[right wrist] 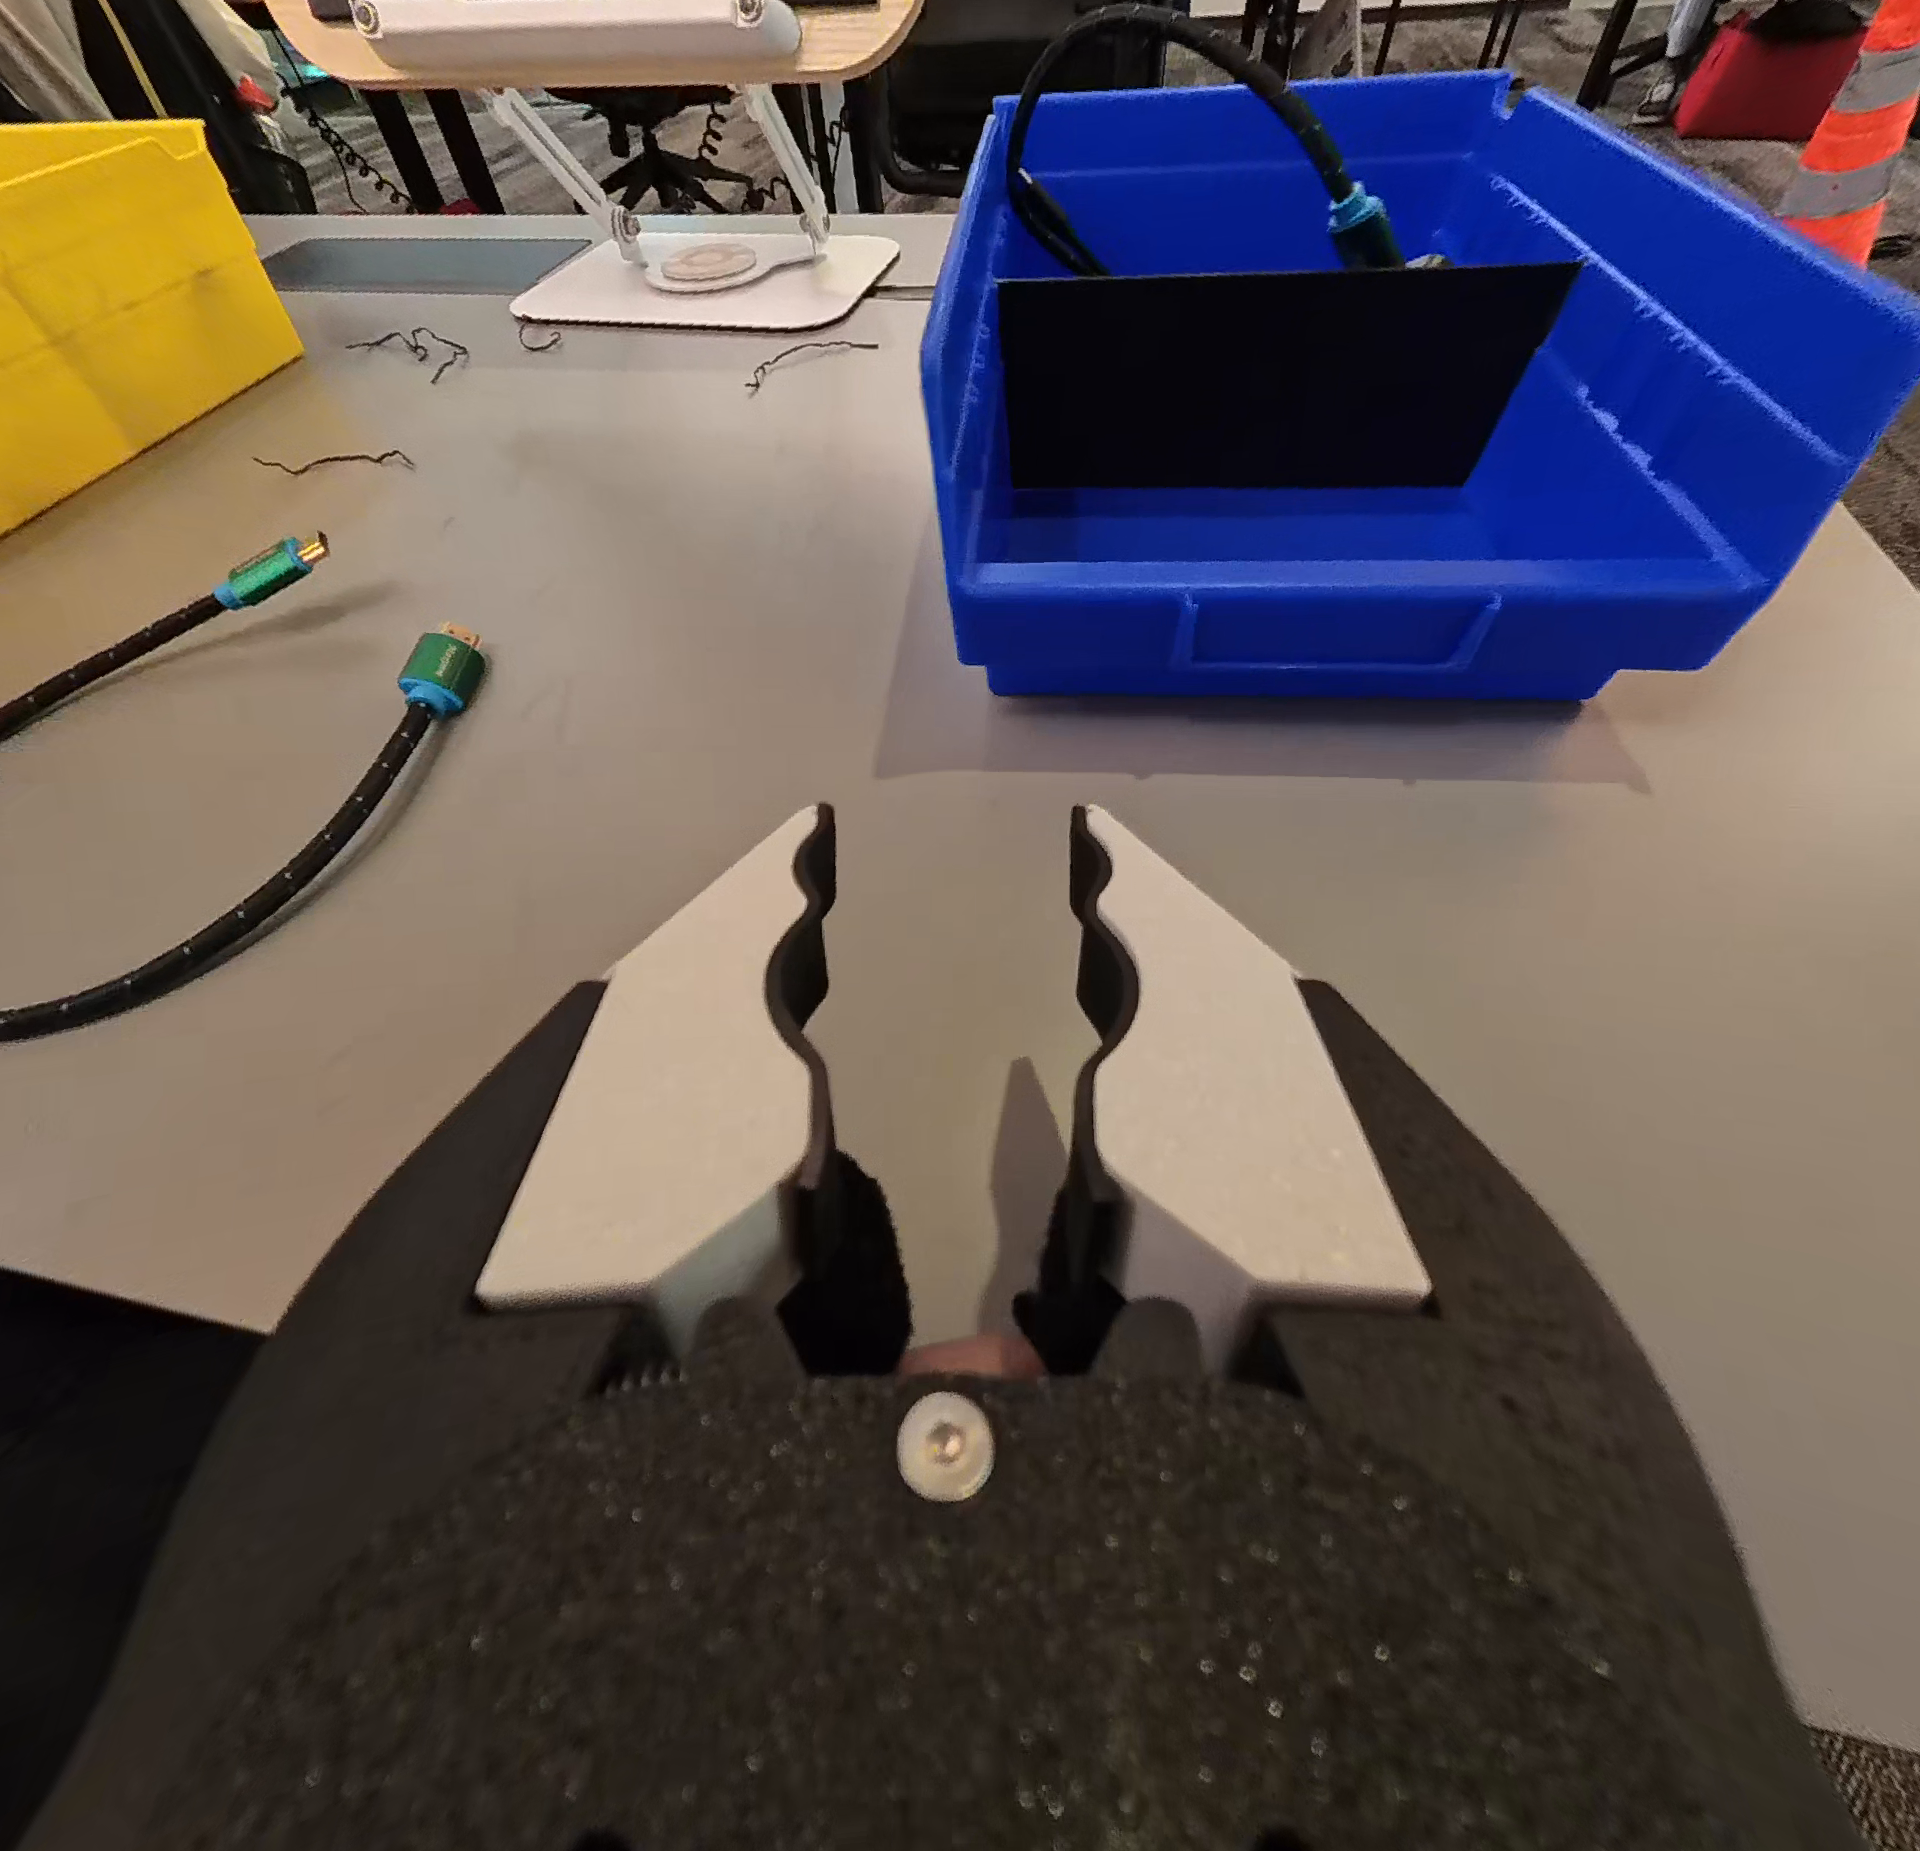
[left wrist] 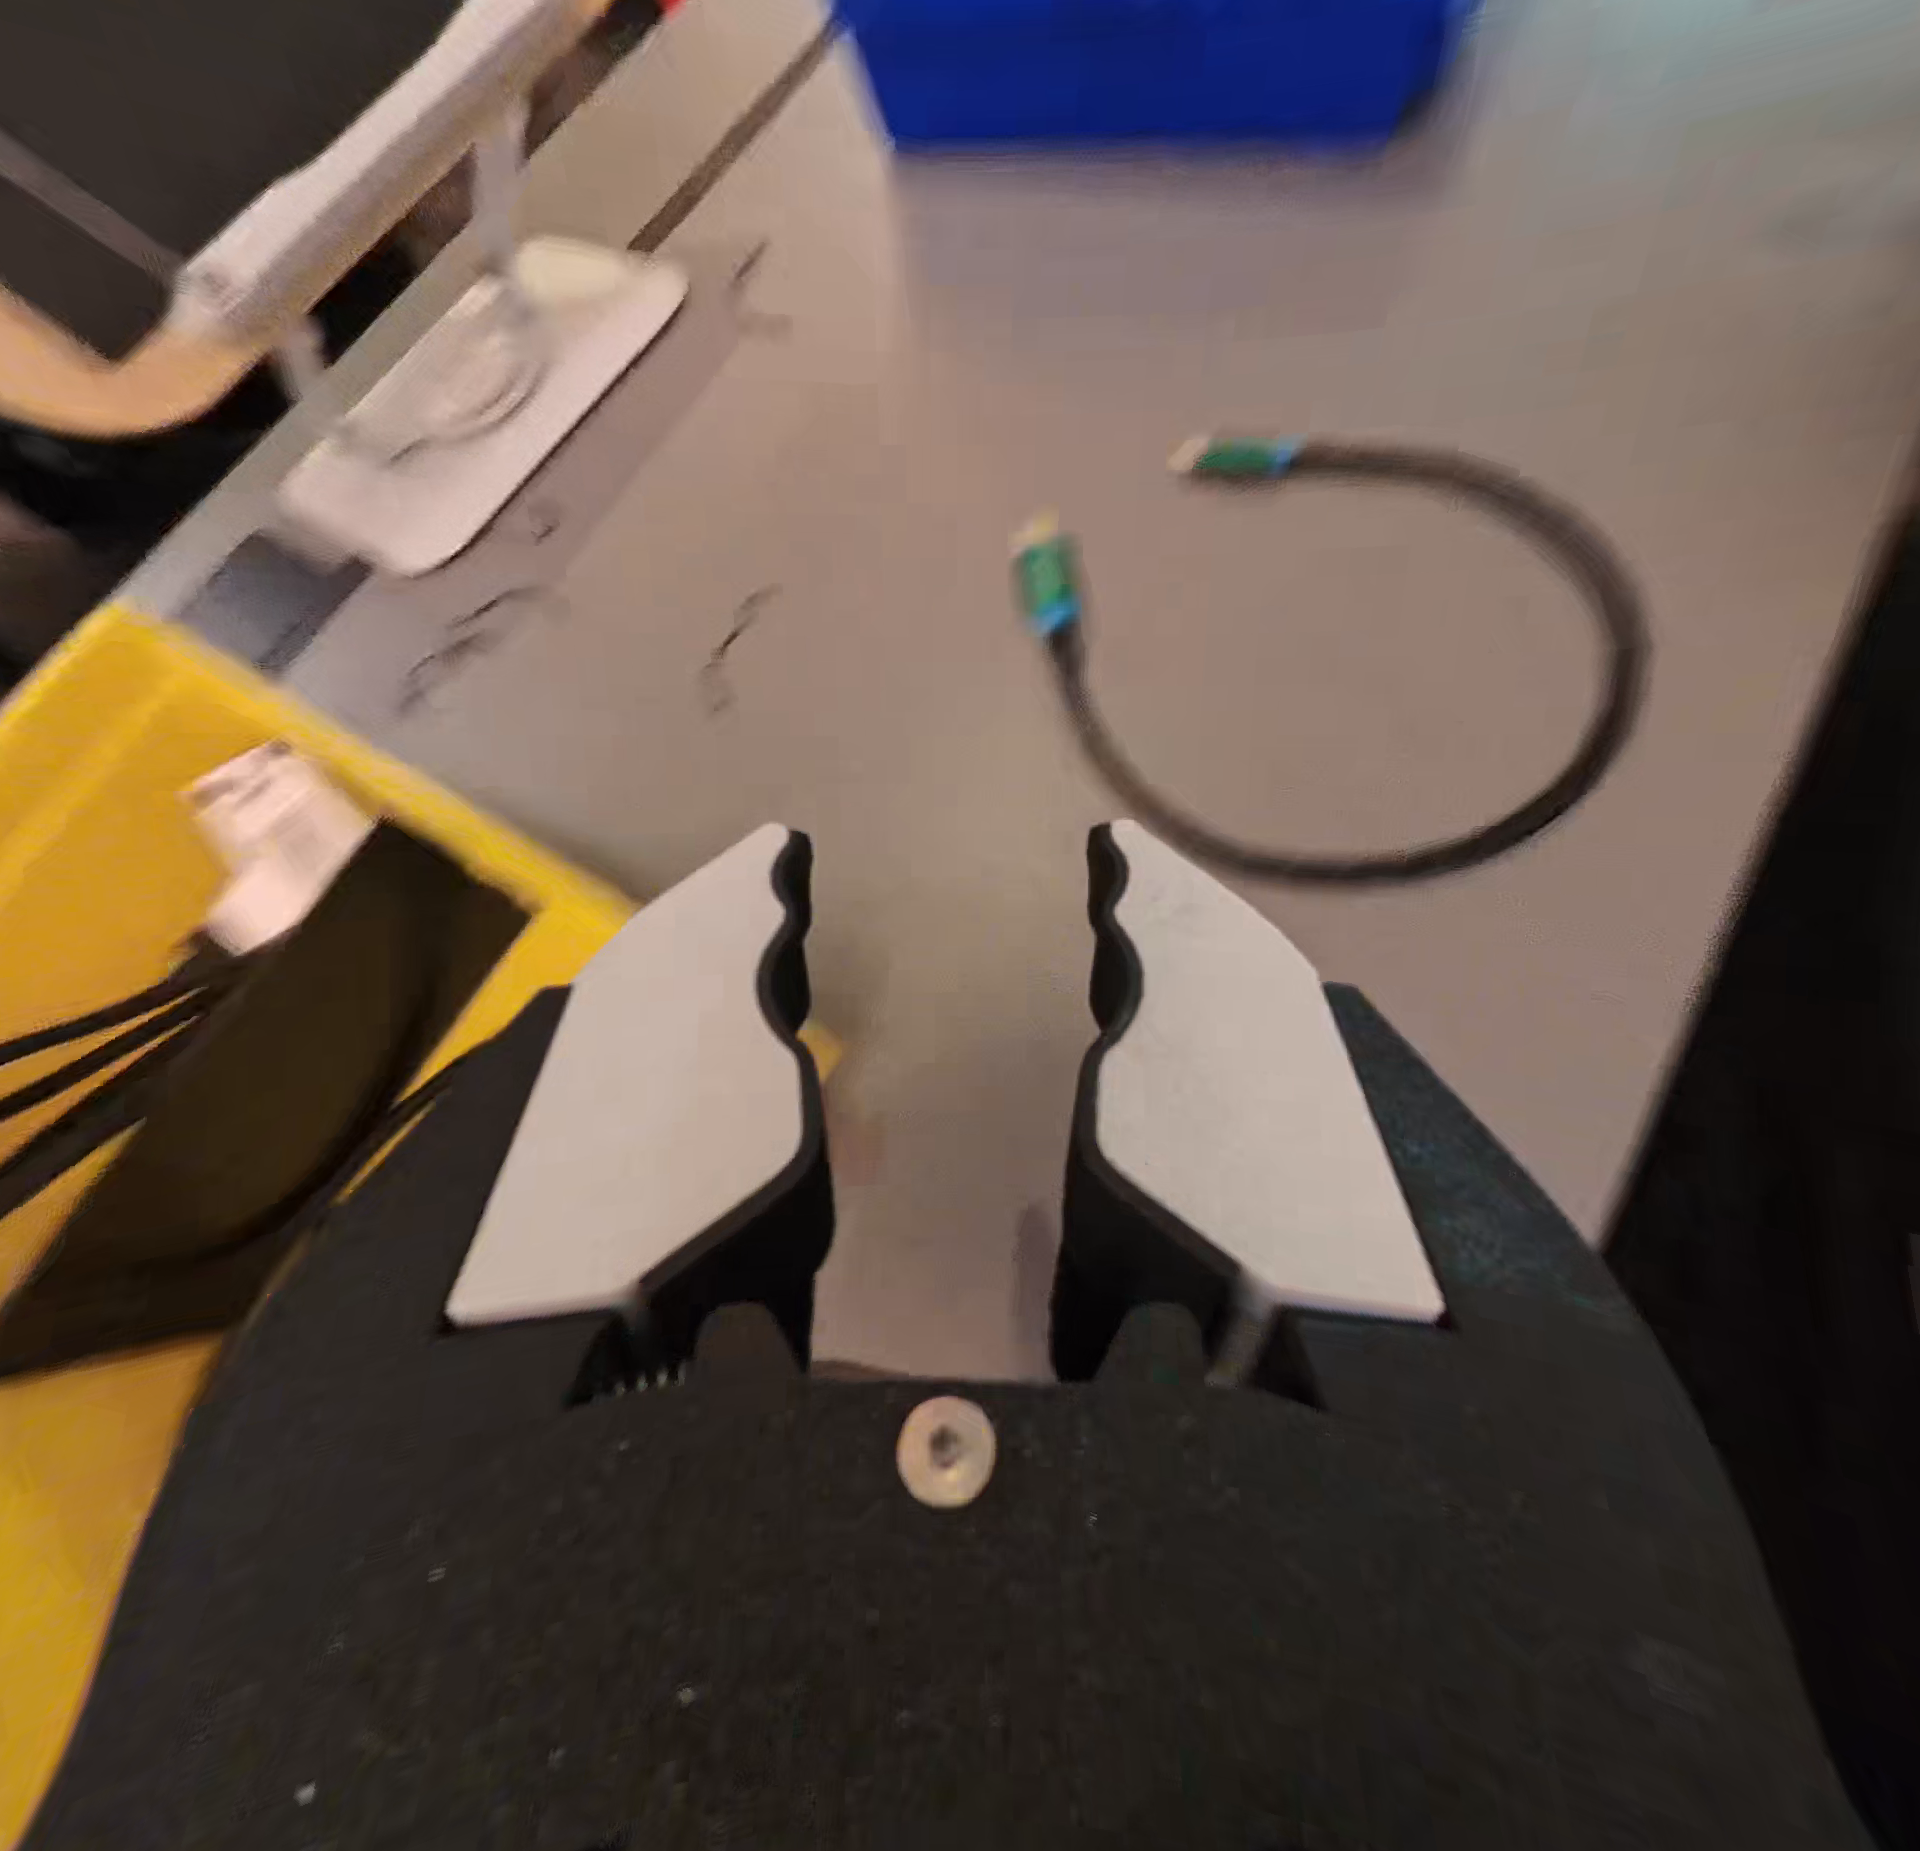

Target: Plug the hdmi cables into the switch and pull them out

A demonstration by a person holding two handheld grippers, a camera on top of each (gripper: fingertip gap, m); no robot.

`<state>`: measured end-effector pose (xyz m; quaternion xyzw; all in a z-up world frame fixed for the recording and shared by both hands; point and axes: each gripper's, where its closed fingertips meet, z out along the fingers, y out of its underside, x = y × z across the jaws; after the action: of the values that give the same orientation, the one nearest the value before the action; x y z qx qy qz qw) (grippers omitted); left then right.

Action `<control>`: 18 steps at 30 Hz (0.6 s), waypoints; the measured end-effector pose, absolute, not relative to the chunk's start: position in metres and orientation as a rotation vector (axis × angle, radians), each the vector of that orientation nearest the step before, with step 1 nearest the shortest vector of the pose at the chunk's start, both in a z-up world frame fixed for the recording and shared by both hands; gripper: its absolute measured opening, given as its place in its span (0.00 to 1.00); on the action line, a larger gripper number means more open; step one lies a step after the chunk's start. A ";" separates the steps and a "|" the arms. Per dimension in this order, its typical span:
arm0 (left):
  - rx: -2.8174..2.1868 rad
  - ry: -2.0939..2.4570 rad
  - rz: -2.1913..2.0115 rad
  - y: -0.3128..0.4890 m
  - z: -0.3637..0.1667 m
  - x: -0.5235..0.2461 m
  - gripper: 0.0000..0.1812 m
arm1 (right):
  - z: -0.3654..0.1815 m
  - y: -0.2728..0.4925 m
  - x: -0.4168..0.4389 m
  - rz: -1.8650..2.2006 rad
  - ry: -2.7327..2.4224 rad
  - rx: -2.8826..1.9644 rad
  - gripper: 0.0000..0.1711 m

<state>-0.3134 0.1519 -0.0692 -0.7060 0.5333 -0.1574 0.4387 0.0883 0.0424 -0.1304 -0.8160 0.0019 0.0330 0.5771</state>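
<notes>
— So why's everything spread out like that on the table (right wrist: 1351, 970)?

— Looks staged to me. Blue bin (right wrist: 1351, 596) at one o'clock from the right gripper (right wrist: 952, 825), with a dark divider and a second cable (right wrist: 1184, 45) arching out of its back half. Yellow bin (left wrist: 94, 752) at nine o'clock from the left gripper (left wrist: 948, 845), black leads trailing from something pale inside; that could be the switch, but I can't tell through the blur.

— And the grippers?

— Both have their jaws parted moderately, nothing between them, hovering over bare tabletop. I'd guess neither has committed to a pick.

— The HDMI cable?

— It lies loose in the middle, at ten o'clock from the right gripper, well apart from both bins. Black braided cable (left wrist: 1558, 762) curled into a near ring, so both green plugs (right wrist: 442, 671) with blue collars and gold tips lie near each other, easy to reach.
</notes>
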 end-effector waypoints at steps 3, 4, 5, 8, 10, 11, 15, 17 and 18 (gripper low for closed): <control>-1.887 1.476 0.009 0.184 -0.090 -0.387 0.27 | -0.132 0.043 0.086 0.079 0.000 -1.918 0.26; -1.908 1.514 0.103 0.194 -0.097 -0.406 0.26 | -0.133 0.044 0.086 0.081 -0.003 -1.921 0.26; -1.928 1.538 0.136 0.203 -0.103 -0.420 0.24 | -0.134 0.045 0.084 0.084 -0.006 -1.924 0.26; -2.050 1.615 -0.137 0.208 -0.117 -0.437 0.23 | -0.135 0.048 0.080 0.092 -0.019 -1.931 0.26; -2.112 1.636 -0.213 0.221 -0.121 -0.447 0.26 | -0.136 0.049 0.077 0.091 -0.031 -1.936 0.26; -2.139 1.671 -0.223 0.226 -0.125 -0.453 0.28 | -0.136 0.050 0.076 0.088 -0.038 -1.936 0.26; -2.312 1.830 -0.301 0.222 -0.146 -0.468 0.20 | -0.137 0.050 0.075 0.084 -0.048 -1.944 0.26; -2.314 1.878 -0.276 0.222 -0.147 -0.469 0.13 | -0.138 0.049 0.076 0.083 -0.046 -1.948 0.26; -2.295 1.893 -0.241 0.223 -0.146 -0.469 0.10 | -0.138 0.048 0.078 0.080 -0.042 -1.949 0.26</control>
<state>-0.4691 0.2225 -0.1465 -0.7664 0.6324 -0.0804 0.0784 0.0777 0.0480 -0.1383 -0.8272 -0.0180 0.0339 0.5606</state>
